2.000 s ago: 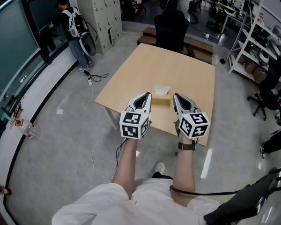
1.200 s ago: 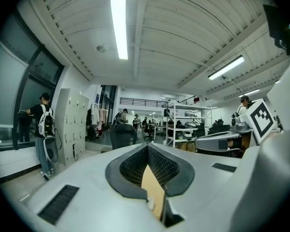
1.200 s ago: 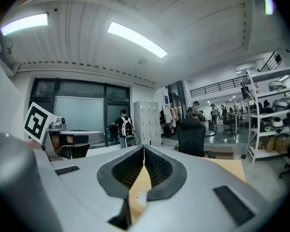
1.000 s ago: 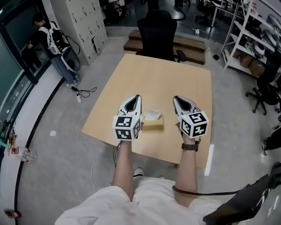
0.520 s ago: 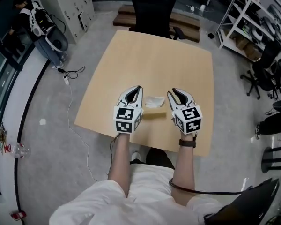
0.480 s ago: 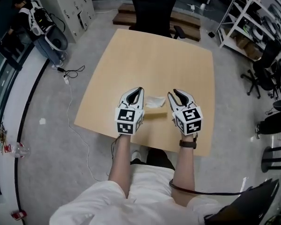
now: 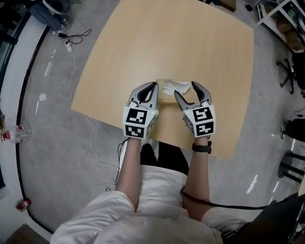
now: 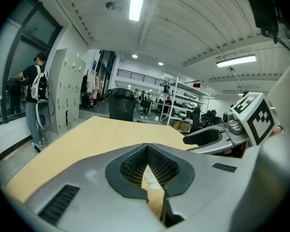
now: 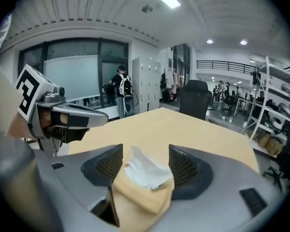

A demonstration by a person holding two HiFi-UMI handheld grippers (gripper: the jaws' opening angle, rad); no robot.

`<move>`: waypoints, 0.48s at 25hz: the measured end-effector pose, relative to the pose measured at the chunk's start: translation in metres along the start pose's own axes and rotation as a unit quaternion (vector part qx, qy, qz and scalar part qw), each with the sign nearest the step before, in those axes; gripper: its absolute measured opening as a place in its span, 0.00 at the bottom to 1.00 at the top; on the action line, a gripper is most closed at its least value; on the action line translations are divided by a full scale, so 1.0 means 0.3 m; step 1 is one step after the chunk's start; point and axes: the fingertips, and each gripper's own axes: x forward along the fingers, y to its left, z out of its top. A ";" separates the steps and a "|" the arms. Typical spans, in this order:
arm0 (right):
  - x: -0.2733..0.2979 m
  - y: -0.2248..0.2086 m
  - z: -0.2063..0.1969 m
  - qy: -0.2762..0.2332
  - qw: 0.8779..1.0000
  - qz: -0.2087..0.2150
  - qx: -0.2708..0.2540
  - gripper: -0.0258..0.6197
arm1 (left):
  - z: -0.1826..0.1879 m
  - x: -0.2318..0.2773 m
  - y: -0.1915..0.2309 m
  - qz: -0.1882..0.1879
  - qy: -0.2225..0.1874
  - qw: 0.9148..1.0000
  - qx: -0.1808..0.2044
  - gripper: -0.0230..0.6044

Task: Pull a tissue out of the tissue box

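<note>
A tan tissue box (image 7: 166, 98) stands near the front edge of the wooden table (image 7: 193, 34), with a white tissue (image 7: 175, 88) sticking up from its top. My left gripper (image 7: 152, 87) is shut and empty just left of the box; past its closed tips (image 8: 146, 148) only a sliver of the box shows. My right gripper (image 7: 189, 92) is at the box's right, its jaws opening. In the right gripper view the box (image 9: 141, 199) and tissue (image 9: 144, 174) show between its spread fingers (image 9: 186, 166), and the pads do not touch them.
The table's near edge (image 7: 157, 136) runs just under both grippers. A person with a backpack (image 8: 37, 105) stands by lockers at the far left. A black office chair (image 9: 195, 99) is beyond the table. Shelving (image 7: 290, 14) lies to the right, a cable (image 7: 73, 37) on the floor.
Both grippers have come down and closed in on the tissue box. The right gripper's jaws have spread from shut to wide. The left gripper stays shut.
</note>
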 end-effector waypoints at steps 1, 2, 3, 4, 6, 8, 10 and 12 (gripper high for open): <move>0.024 -0.004 -0.014 0.005 1.000 0.000 0.003 0.47 | -0.018 0.016 0.011 0.001 0.004 1.000 -0.003 0.02; 0.042 -0.008 -0.027 0.008 1.000 0.001 0.010 0.47 | -0.034 0.030 0.017 0.002 0.007 1.000 -0.005 0.02; 0.058 -0.010 -0.036 0.010 1.000 0.001 0.017 0.47 | -0.049 0.042 0.021 0.003 0.011 1.000 -0.007 0.02; 0.075 -0.011 -0.044 0.011 1.000 0.002 0.024 0.47 | -0.063 0.053 0.026 0.004 0.015 1.000 -0.008 0.02; 0.113 -0.010 -0.058 0.014 0.999 0.004 0.029 0.47 | -0.091 0.078 0.039 0.005 0.019 1.000 -0.010 0.02; 0.145 -0.019 -0.075 0.017 1.000 0.001 0.024 0.47 | -0.113 0.106 0.046 0.007 0.020 1.000 -0.012 0.02; 0.172 -0.029 -0.089 0.020 1.000 -0.008 0.010 0.47 | -0.137 0.125 0.053 0.010 0.019 1.000 -0.017 0.02; 0.203 -0.039 -0.098 0.024 1.000 -0.018 -0.007 0.47 | -0.172 0.137 0.067 0.016 0.022 0.999 -0.022 0.02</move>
